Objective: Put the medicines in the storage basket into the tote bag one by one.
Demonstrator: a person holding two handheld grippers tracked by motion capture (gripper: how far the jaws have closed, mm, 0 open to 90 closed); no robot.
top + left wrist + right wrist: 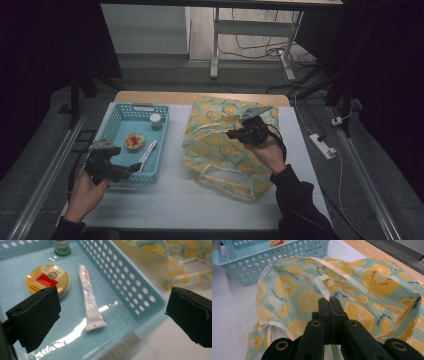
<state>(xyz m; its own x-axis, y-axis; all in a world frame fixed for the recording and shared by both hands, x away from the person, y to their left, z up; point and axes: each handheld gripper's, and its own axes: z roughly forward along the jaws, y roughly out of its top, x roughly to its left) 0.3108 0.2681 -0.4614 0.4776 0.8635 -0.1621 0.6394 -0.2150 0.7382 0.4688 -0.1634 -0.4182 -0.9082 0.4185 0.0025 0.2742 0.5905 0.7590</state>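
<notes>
White tabletop under dim light, with a basket at left and a bag at right.
Left claw hangs released at the near right corner of the pale blue perforated plastic basket, above the white squeeze tube lying beside a round gold tin and a small green-labelled jar. Right claw is clenched on the white strap of the citrus-print fabric bag, just right of the basket.
</notes>
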